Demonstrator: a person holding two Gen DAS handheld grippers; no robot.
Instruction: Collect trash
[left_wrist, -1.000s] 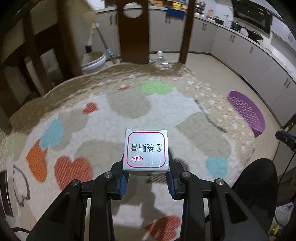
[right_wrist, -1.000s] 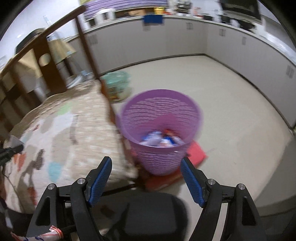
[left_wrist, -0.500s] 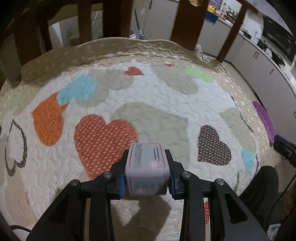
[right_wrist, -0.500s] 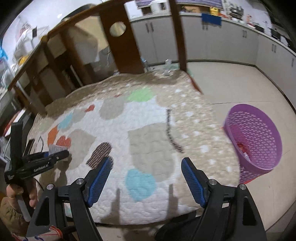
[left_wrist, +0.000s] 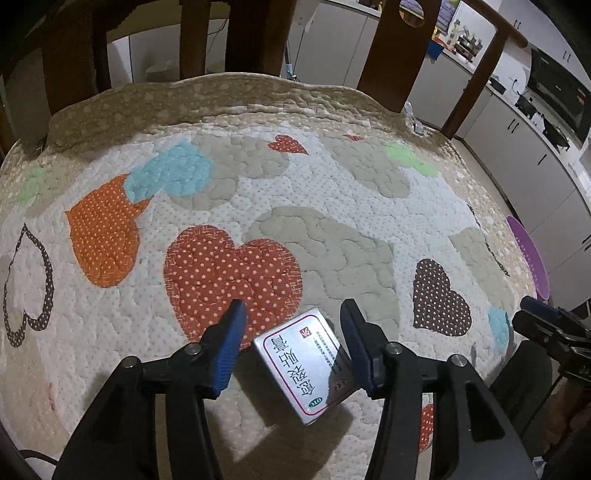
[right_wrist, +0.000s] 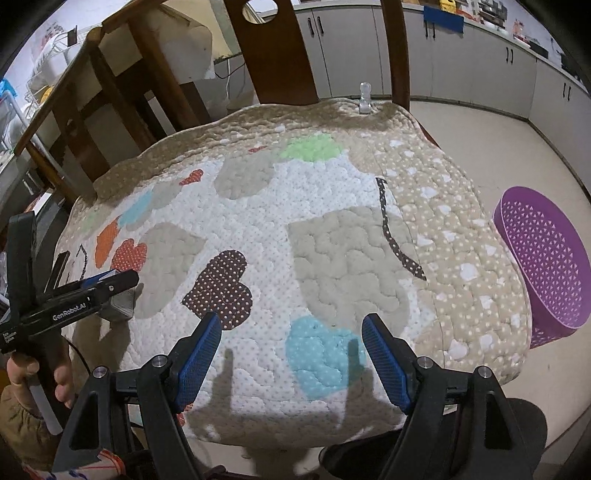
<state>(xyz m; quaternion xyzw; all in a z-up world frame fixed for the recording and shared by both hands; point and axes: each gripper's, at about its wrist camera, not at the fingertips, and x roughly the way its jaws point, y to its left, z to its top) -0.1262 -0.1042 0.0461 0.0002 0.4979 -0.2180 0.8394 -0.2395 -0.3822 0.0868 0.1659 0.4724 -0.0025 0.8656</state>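
The left gripper (left_wrist: 291, 314) stood spread wide, the box (left_wrist: 308, 363) lying tilted on the quilt (left_wrist: 332, 206) between its fingers, seemingly touching neither. The right gripper (right_wrist: 291, 328) hung wide apart, holding nothing, with the bin (right_wrist: 543, 258) beside the quilt.

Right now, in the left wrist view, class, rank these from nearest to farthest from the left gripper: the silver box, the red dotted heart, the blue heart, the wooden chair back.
1. Silver box: between the open left gripper fingers, by the right one.
2. Red dotted heart: just ahead, slightly left.
3. Blue heart: farther, upper left.
4. Wooden chair back: beyond the quilt's far edge.
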